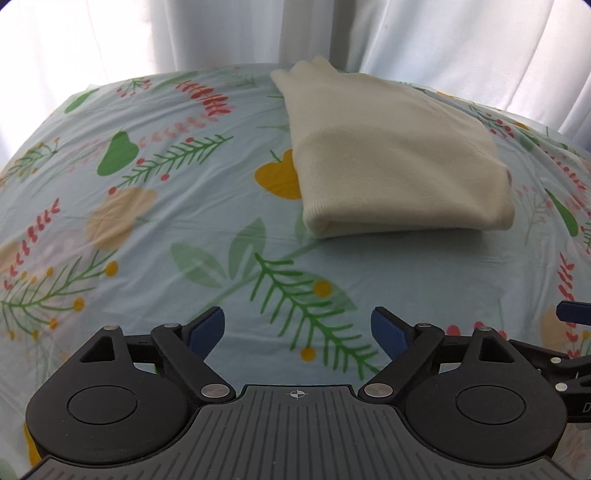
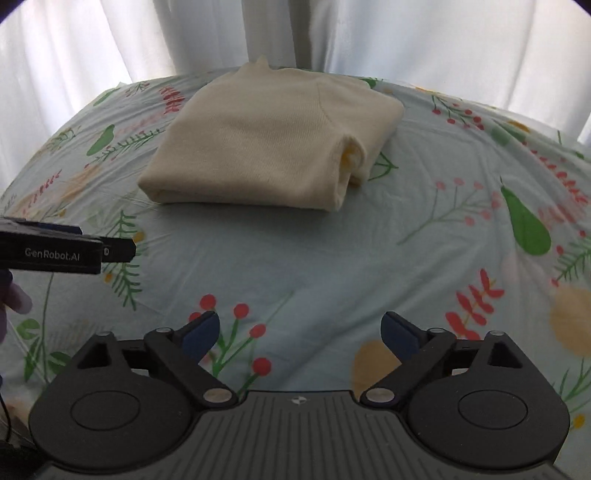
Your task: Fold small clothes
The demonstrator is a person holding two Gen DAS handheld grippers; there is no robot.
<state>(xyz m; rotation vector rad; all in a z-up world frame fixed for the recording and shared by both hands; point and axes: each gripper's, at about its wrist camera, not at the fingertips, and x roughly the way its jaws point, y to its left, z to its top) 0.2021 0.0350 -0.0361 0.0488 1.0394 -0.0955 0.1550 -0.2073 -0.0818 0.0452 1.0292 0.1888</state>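
Ahead of the left gripper [image 1: 297,330], in the left wrist view, a folded cream sweater [image 1: 388,155] lay on the flower-printed sheet [image 1: 166,221] that covered the table. It sat far from the blue-padded fingers [image 1: 207,330] and a little to their right, well apart from them. Those fingers stood wide, with only bare sheet between them. At the right edge, part of the other gripper showed. White curtains [image 1: 221,33] hung beyond the far edge.

Seen from the right wrist, the right gripper [image 2: 301,334] likewise had its fingers [image 2: 400,336] spread wide and gripped nothing. The sweater [image 2: 266,144] lay far off and slightly left of them, well apart, its folded edge facing near. The left gripper's [image 2: 110,249] black body reached in from the left, near the sweater's near-left corner but not touching it.
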